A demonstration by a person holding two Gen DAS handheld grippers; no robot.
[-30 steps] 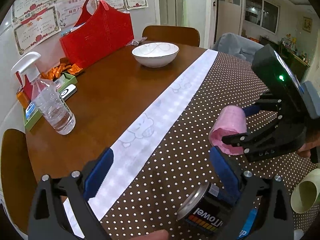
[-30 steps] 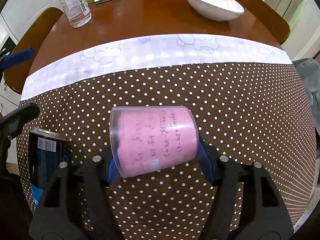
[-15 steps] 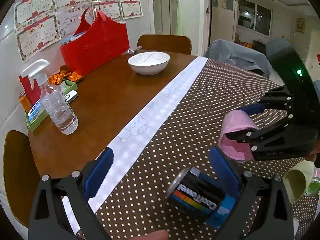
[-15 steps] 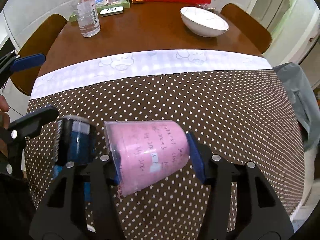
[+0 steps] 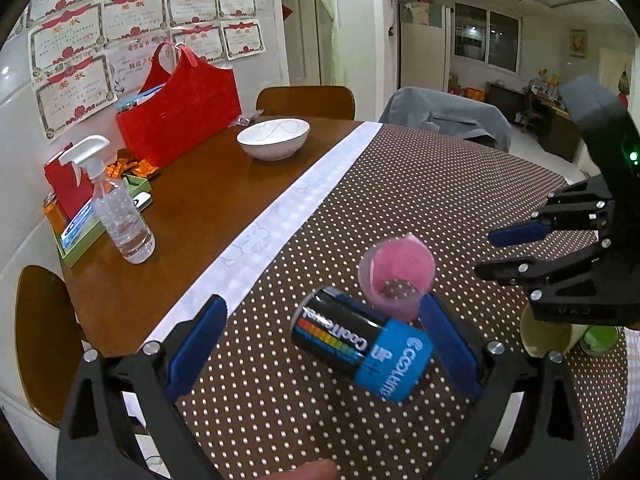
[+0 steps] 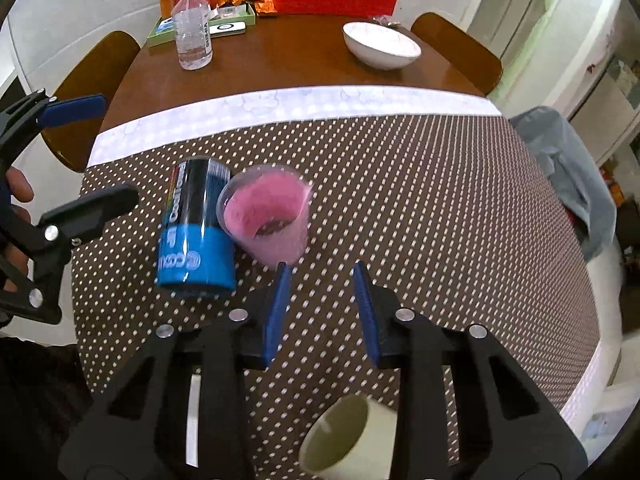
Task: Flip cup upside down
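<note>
The pink cup (image 6: 268, 220) stands upright, mouth up, on the brown dotted tablecloth (image 6: 420, 200). It also shows in the left wrist view (image 5: 396, 278). A black and blue can (image 6: 196, 236) lies on its side, touching the cup's left; in the left wrist view the can (image 5: 360, 342) lies between my left fingers. My right gripper (image 6: 322, 306) is open and empty, just behind the cup. My left gripper (image 5: 320, 340) is open wide above the can.
A pale green cup (image 6: 348, 436) lies on its side near the table's front edge. A white bowl (image 6: 380, 46), a spray bottle (image 6: 192, 32), a red bag (image 5: 180, 104) and a green tray (image 6: 200, 28) stand on the bare wood at the far side. Chairs surround the table.
My right gripper has let go of the pink cup, which was held on its side and now stands upright beside the can. The right gripper has drawn back. The left gripper rose.
</note>
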